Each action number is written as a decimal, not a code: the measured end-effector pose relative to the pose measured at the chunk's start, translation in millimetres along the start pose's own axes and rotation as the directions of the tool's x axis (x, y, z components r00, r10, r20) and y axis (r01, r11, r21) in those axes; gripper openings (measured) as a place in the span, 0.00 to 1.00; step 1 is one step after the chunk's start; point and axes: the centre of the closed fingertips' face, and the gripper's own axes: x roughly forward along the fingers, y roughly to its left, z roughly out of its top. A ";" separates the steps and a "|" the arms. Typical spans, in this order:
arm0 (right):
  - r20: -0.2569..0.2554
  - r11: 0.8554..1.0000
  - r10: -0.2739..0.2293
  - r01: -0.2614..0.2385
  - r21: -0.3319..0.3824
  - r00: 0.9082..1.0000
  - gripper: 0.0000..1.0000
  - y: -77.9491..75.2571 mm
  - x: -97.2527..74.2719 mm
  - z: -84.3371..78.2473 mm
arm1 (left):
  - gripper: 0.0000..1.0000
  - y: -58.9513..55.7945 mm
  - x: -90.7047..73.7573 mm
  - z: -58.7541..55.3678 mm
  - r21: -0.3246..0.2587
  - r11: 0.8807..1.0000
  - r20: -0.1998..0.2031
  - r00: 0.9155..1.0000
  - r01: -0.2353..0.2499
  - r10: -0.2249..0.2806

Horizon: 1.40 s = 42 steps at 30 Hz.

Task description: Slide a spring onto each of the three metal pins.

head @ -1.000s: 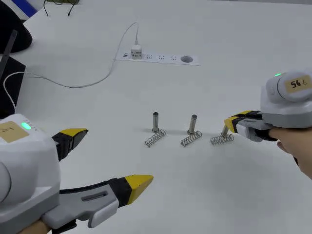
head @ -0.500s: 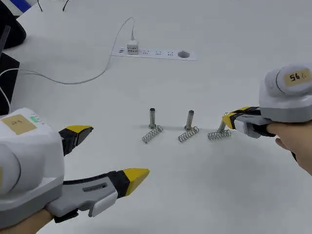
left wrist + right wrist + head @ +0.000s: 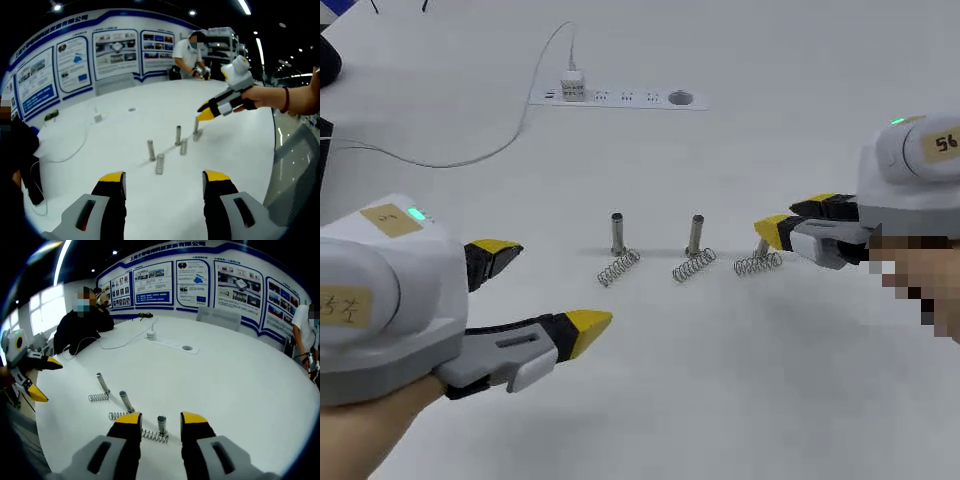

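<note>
Table (image 3: 720, 390) first: a broad white top carries everything you are working on. Your left gripper (image 3: 560, 285) hangs over the near left part of it. Its jaws are spread wide with nothing between them, and it is well apart from the pins. In the left gripper view the whole row of pins lies far ahead, beyond the gap between the yellow tips.

Your right gripper (image 3: 788, 218) reaches in from the right to the right end of the row. Its jaws are parted and clamp nothing. In the right gripper view the two yellow tips stand on either side of the nearest pin and its spring; you cannot tell whether they touch either one.

At the far side lies a power strip (image 3: 620, 98) with a white plug (image 3: 572, 80) in its left end. A cable (image 3: 450, 165) trails away to the left.

Three metal pins stand upright in a row from left to right near the middle:
- left pin (image 3: 617, 232)
- middle pin (image 3: 696, 233)
- right pin (image 3: 761, 247), partly hidden behind the right gripper's tip

Each pin has a spring lying on its side at its foot, on the near side:
- left spring (image 3: 618, 268)
- middle spring (image 3: 694, 265)
- right spring (image 3: 758, 263)

No spring sits on a pin yet.
</note>
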 end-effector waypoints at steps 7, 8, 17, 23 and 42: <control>0.063 1.000 0.024 -0.024 0.004 0.998 0.43 3.0 -6.1 8.4 | 0.58 6.0 19.5 -4.5 0.025 0.999 -0.033 0.999 0.021 -0.020; 0.073 1.000 0.027 -0.028 0.008 0.997 0.44 3.4 -7.5 9.3 | 0.57 6.8 23.4 -5.4 0.032 0.999 -0.037 0.999 0.024 -0.023; 0.145 0.998 0.054 -0.056 0.009 0.988 0.54 7.2 -22.4 15.7 | 0.51 11.1 48.6 -14.2 0.074 0.996 -0.083 0.996 0.050 -0.044; 0.150 0.998 0.059 -0.061 0.007 0.987 0.58 8.6 -30.2 9.4 | 0.47 14.6 62.7 -25.7 0.083 0.995 -0.122 0.991 0.059 -0.049; 0.171 0.991 0.127 -0.132 0.019 0.977 0.65 28.6 -47.6 -3.4 | 0.38 12.9 79.3 -35.4 -0.017 0.996 -0.132 0.987 0.092 -0.094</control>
